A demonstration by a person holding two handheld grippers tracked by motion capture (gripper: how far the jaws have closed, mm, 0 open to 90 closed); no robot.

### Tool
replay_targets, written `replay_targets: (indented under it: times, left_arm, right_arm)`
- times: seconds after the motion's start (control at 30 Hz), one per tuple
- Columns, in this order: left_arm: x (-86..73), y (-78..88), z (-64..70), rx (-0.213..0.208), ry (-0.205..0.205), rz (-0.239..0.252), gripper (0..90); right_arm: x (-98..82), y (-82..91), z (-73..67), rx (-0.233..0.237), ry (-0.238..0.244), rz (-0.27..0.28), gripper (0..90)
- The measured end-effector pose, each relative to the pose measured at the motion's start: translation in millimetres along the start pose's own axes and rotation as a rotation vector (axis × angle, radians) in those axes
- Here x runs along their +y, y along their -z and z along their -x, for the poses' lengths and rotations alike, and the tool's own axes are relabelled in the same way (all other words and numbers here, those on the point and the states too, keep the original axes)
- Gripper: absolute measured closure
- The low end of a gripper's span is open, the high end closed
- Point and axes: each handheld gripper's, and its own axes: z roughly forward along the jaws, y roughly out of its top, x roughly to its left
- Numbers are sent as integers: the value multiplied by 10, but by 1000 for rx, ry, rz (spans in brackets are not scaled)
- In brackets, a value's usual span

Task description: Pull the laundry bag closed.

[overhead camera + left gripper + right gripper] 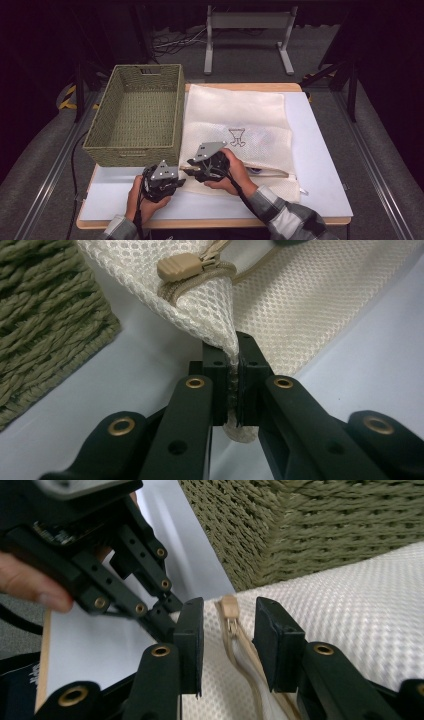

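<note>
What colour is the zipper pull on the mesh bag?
Tan; the zipper pull on the cream mesh bag shows best in the left gripper view.

Left claw (234, 385) clamped, right claw (229, 630) parted

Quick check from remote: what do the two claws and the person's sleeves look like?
Both the left claw and the right claw are black, with brass-coloured rivets at the jaw joints. Each carries a grey three-cornered plate on top, and a black cable trails from each. The sleeves are plaid, grey and white.
</note>
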Motion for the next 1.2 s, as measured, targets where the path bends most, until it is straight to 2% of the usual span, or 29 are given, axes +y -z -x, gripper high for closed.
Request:
replay_targets:
  times: [0.17,0.4,0.5,0.6,0.8,1.0,1.1,1.2]
  left_arm:
    - [-14,-4,-8,-7,11,2,860]
    - [-30,-12,-15,-4,12,-2,860]
    - [-31,-18,-14,-3,14,-3,860]
    - [-37,-19,-21,-5,18,-4,860]
    - [-36,-16,-19,-3,21,-6,858]
    - [-39,-14,-23,-1,26,-6,856]
    - [-39,-10,-30,0,27,-5,853]
    - [-40,-8,-30,0,29,-5,850]
  right_arm:
    - [80,-159,32,17,-9,-17,657]
    - [94,-361,86,39,-30,-49,681]
    - [96,-390,85,42,-20,-63,751]
    - [90,-381,92,48,-20,-70,806]
    - [80,-288,84,37,-6,-58,814]
    - [17,-144,101,40,-16,-52,811]
    - [-17,-106,112,47,-20,-58,812]
    - [-89,-108,122,65,-14,-95,812]
